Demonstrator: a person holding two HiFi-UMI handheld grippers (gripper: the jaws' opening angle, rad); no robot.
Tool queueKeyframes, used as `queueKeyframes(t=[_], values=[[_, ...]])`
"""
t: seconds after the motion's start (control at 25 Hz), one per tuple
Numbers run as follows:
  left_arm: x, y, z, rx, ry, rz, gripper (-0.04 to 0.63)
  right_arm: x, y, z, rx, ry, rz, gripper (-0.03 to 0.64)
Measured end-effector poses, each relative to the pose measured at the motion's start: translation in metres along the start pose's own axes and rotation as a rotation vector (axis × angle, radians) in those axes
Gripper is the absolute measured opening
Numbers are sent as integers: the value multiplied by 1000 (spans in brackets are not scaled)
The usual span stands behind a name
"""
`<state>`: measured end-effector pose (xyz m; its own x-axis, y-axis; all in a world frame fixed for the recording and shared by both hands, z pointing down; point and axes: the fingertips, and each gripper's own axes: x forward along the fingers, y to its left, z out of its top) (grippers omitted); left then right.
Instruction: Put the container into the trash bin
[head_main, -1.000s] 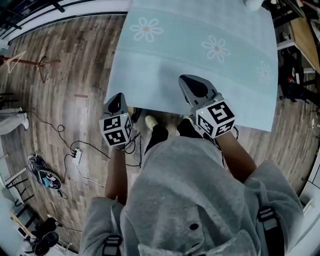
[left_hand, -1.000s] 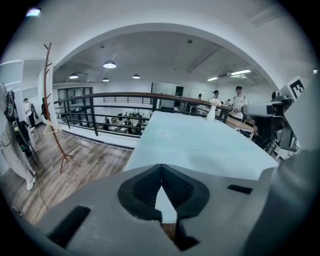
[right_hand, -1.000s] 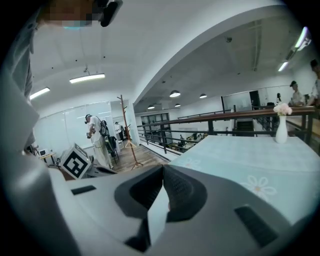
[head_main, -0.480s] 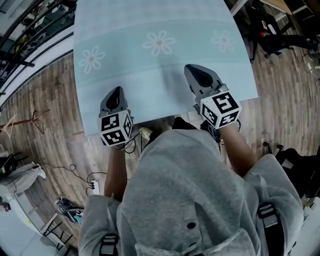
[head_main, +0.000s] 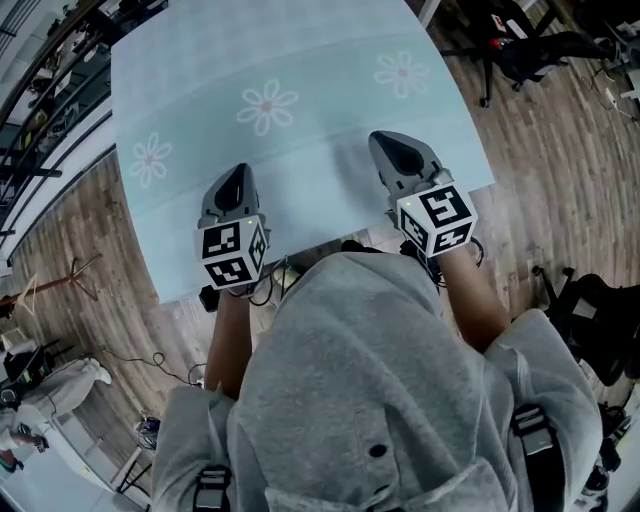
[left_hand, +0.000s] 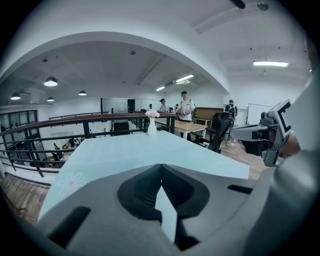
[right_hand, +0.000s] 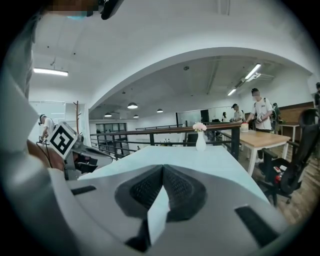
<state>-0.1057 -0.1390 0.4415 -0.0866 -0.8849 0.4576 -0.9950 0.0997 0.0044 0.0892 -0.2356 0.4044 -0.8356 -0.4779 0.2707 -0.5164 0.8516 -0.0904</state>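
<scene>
Both pairs of jaws are closed tight with nothing between them: the left gripper (left_hand: 161, 175) and the right gripper (right_hand: 163, 172) each show their ribbed pads meeting in a thin line. They hang side by side over the near edge of the table (head_main: 330, 60), well apart from each other and pointing across it.

From where I stand, the pale blue daisy-print cloth covers the whole top, and its near half is bare. Neither the container nor a trash bin appears in any view, so I cannot say where either is. Empty, closed grippers with no container in sight would suit a moment before it is fetched just as well as one after it has gone into the bin.

As I judge it, the hands are only being carried here, not working. Doing that well means keeping both grippers above the cloth and off the near edge, with the gap between them kept so the marker cubes do not knock.

Around the table, a dark railing (left_hand: 75, 120) runs beyond the far and left edges. A wooden desk (right_hand: 260, 139) stands off the right edge with people beside it, and a black office chair (right_hand: 295, 160) sits nearer. A coat stand (head_main: 70, 275) stands off the near left corner. A small white vase (right_hand: 200, 141) of flowers stands at the far edge, well clear of both grippers.
</scene>
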Motion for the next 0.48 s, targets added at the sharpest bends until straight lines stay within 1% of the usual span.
queueKeyframes(t=[0.2, 0.48], values=[[15, -18, 3, 5, 13, 2, 20, -3, -26, -3, 8, -2, 3, 26], [23, -33, 3, 1, 25, 17, 20, -3, -43, -9, 3, 13, 26, 26]])
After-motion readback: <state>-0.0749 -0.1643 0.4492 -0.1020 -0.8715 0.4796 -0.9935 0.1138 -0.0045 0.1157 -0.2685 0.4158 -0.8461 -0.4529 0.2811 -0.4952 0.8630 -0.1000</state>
